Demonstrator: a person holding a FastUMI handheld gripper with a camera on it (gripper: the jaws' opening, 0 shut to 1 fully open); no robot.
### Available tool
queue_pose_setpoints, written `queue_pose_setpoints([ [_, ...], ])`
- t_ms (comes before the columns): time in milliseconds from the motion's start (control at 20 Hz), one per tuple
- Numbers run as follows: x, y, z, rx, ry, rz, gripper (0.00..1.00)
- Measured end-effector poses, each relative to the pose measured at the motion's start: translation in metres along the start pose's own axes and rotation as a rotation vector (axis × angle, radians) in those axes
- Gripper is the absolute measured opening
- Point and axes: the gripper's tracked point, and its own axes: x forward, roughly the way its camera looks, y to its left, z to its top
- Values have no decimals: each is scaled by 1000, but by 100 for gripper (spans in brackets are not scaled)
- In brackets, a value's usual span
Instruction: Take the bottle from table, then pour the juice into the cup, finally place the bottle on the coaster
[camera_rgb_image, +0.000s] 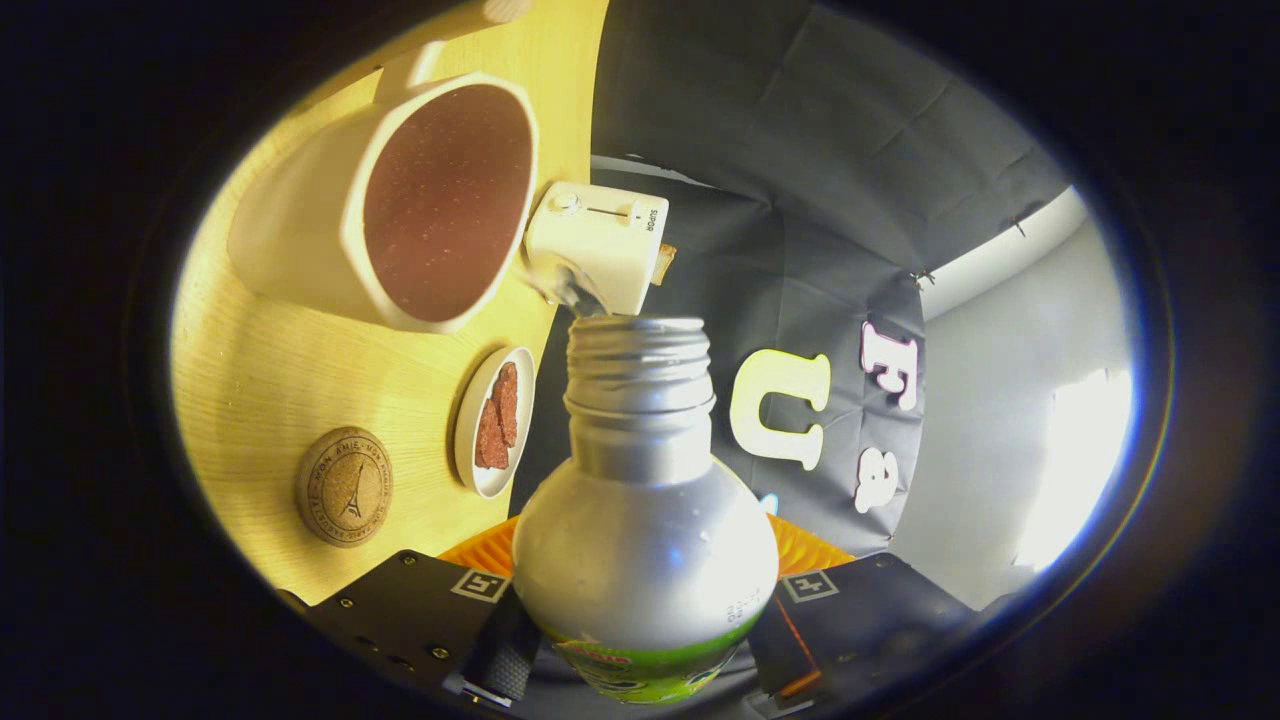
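One silver metal bottle with a green label band (645, 540), uncapped, clamped between the two fingers of the gripper (640, 650), both pressing its sides. Lower body cut off; label print too blurred to make out. Tipped hard over sideways, table running up the view, threaded neck aimed past the fingers toward the booth wall. Just beyond the mouth, a cream toaster (597, 250), partly hidden by the neck. Beside that, a white mug with a dark reddish-brown speckled inside (390, 210) on the pale wooden table (260, 400), liquid level hard to tell. Nearer the fingers, a small white dish of reddish pieces (494, 420), then a round cork coaster (343, 486).
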Motion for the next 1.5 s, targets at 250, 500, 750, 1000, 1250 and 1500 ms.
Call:
queue_pose_setpoints([
  [250,1,-5,-2,-4,0,-2,83],
  [500,1,-13,-3,-36,0,-14,82],
  [750,2,-21,-9,-49,13,-21,82],
  [1000,3,-28,-15,-82,23,-27,82],
  [1250,3,-36,-18,-103,21,-36,82],
  [1500,4,-47,-16,-156,11,-59,83],
])
